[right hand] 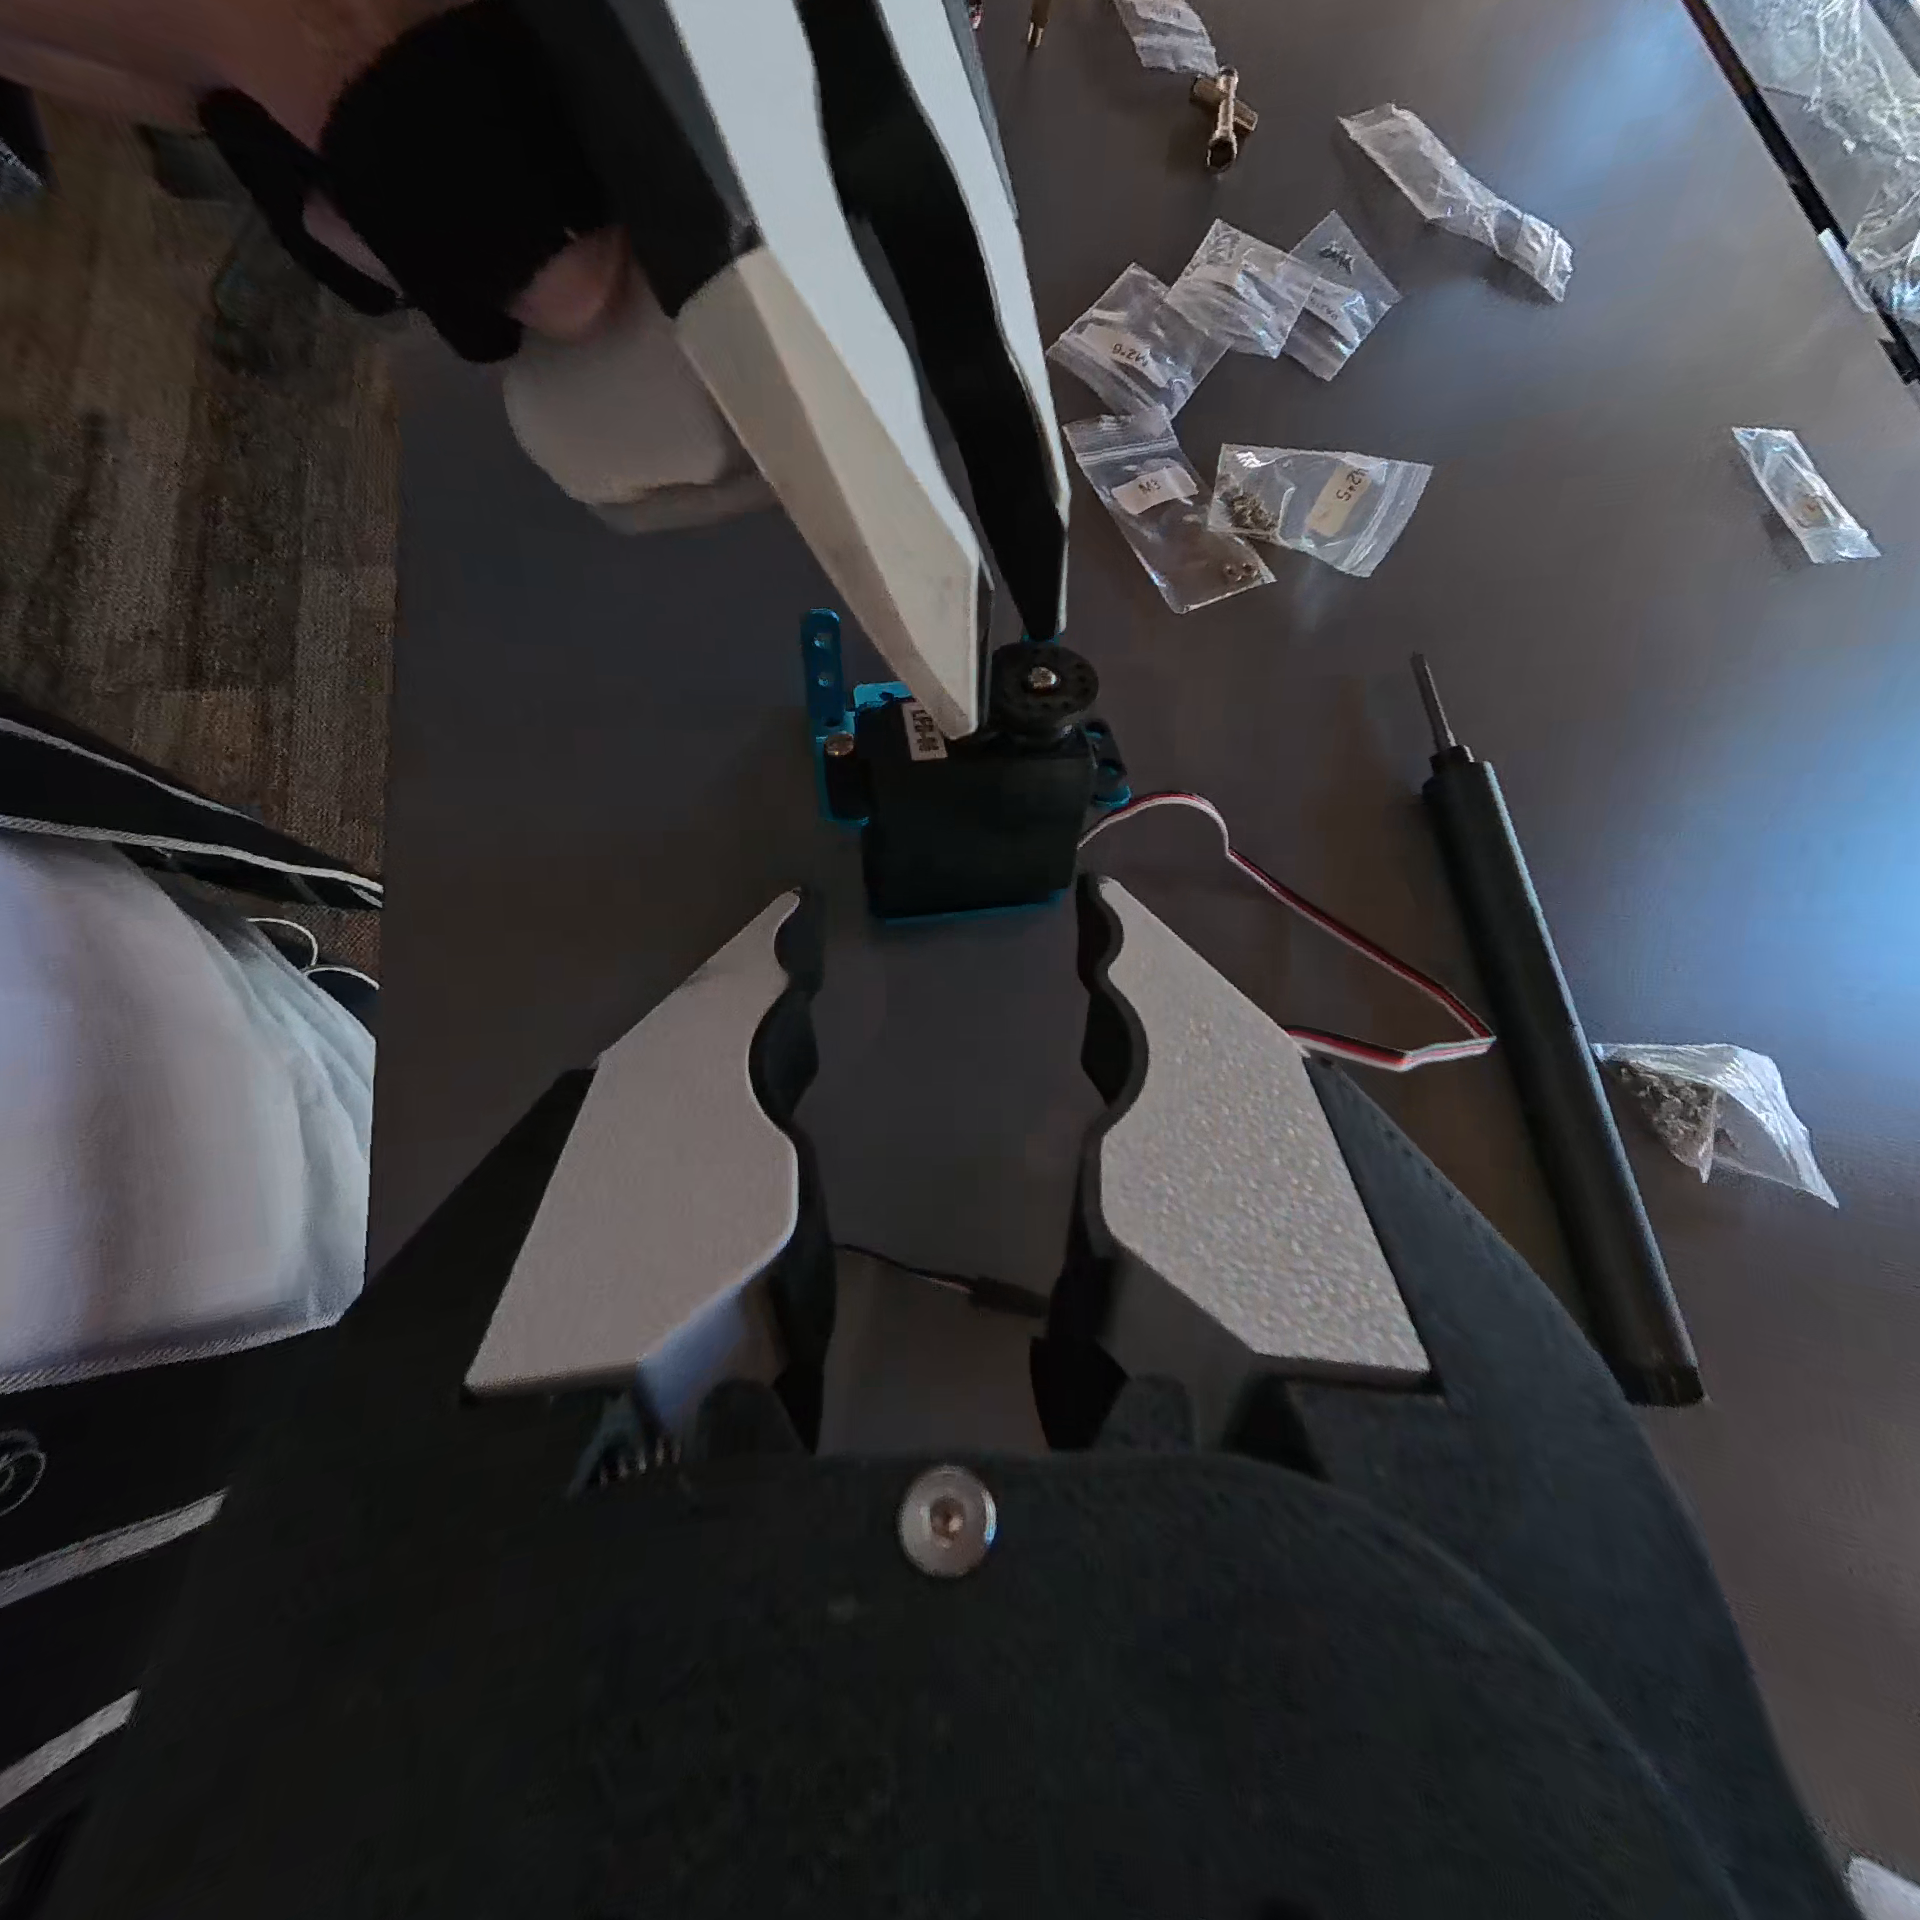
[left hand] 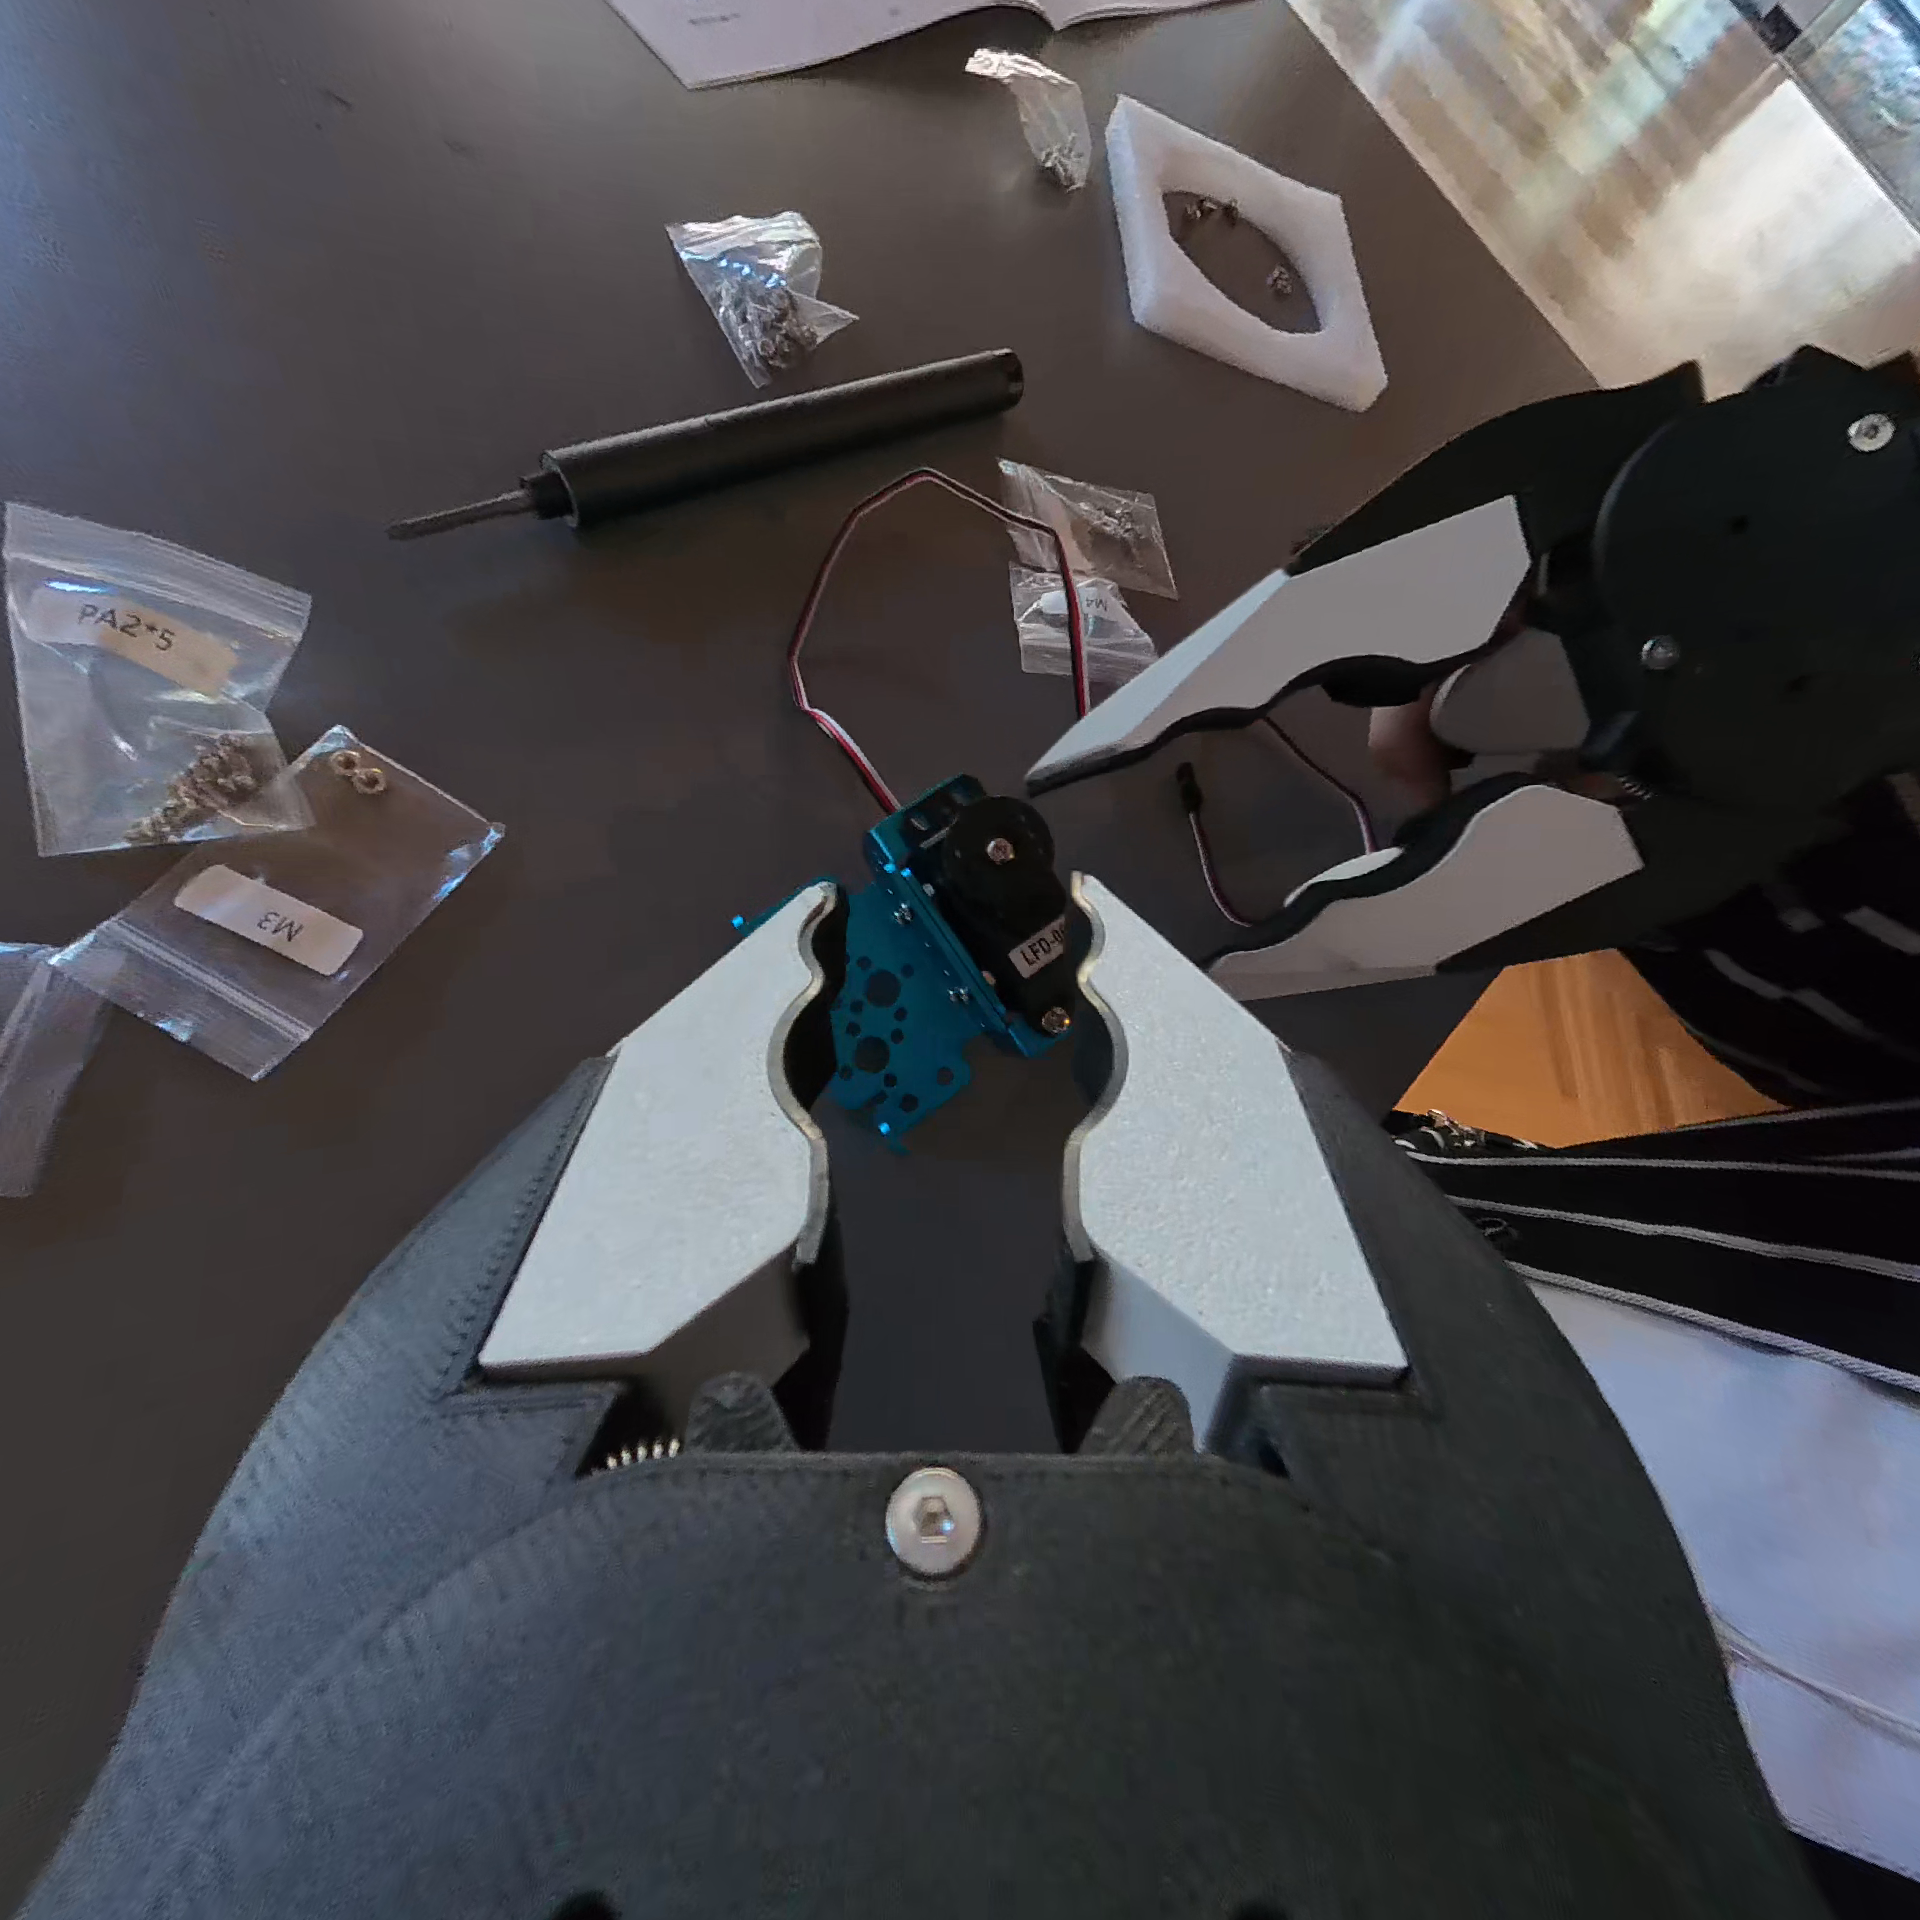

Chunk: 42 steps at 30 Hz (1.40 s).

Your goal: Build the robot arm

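Note:
A black servo is mounted in a blue metal bracket and stands on the dark table. My left gripper is shut on this assembly: one finger presses the bracket, the other the servo's side. A red, white and black wire runs from the servo across the table. My right gripper is open and empty, its tips just short of the servo. It also shows in the left wrist view, to the right of the servo. The left gripper comes down on the servo from above.
A black screwdriver lies behind the servo, also visible in the right wrist view. Several small bags of screws are scattered about. A white foam frame and a paper booklet lie at the back. The table edge and a person's clothing are at the right. One gripper's finger ends stand about 4 centimetres off the other's. The black screwdriver sits 12 centimetres or so from the ends of my right fingers. The right camera catches it too, in the right wrist view.

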Available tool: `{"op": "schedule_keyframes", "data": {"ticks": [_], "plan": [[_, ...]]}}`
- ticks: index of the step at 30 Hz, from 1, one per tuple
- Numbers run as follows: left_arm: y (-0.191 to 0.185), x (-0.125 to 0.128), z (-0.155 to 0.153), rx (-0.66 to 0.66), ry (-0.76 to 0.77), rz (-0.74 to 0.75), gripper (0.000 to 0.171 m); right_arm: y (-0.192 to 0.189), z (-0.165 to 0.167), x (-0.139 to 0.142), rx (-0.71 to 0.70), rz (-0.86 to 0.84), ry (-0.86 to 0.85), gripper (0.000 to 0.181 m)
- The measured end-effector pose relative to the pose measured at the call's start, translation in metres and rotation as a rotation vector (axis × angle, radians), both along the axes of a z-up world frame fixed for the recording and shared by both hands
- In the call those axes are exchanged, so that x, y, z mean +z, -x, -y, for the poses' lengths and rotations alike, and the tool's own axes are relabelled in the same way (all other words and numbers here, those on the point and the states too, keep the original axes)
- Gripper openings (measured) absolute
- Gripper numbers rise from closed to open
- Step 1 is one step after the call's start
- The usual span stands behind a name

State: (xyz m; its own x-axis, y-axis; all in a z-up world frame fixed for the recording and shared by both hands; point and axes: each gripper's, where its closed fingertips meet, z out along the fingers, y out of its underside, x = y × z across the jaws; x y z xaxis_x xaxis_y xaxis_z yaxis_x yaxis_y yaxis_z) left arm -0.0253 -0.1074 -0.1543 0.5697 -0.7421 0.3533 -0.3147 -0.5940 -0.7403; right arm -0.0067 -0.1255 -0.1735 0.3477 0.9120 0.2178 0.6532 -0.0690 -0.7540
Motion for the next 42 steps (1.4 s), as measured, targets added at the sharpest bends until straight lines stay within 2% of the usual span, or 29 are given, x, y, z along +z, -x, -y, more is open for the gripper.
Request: {"op": "schedule_keyframes", "data": {"ticks": [11,18,20,22,26,28,30,35,42], "plan": [[-0.003,-0.004,-0.002,0.003,0.011,-0.018,0.037,-0.025,0.002,0.021,-0.04,-0.059,-0.006,0.049],[0.002,-0.003,-0.003,0.017,-0.019,-0.022,0.041,-0.052,0.004,0.048,-0.106,-0.113,-0.043,0.05],[0.007,0.001,-0.002,0.02,-0.046,-0.03,0.042,-0.075,0.005,0.056,-0.152,-0.111,-0.059,0.051],[0.014,0.005,0.001,0.024,-0.066,-0.024,0.043,-0.113,0.006,0.061,-0.225,-0.073,-0.086,0.049],[0.029,0.015,0.01,0.036,-0.1,0.021,0.041,-0.21,0.014,0.056,-0.409,0.01,-0.059,0.031],[0.033,0.019,0.015,0.034,-0.12,0.033,0.039,-0.238,0.026,0.049,-0.443,-0.002,0.022,0.02],[0.034,0.021,0.017,0.034,-0.14,0.029,0.038,-0.237,0.04,0.041,-0.397,-0.04,0.094,0.014],[0.027,0.031,0.019,0.029,-0.187,0.018,0.037,-0.222,0.05,0.0,-0.33,0.007,0.142,0.014],[0.026,0.034,0.024,0.06,-0.192,0.008,0.037,-0.198,0.055,-0.017,-0.204,0.024,0.242,0.017]]}}
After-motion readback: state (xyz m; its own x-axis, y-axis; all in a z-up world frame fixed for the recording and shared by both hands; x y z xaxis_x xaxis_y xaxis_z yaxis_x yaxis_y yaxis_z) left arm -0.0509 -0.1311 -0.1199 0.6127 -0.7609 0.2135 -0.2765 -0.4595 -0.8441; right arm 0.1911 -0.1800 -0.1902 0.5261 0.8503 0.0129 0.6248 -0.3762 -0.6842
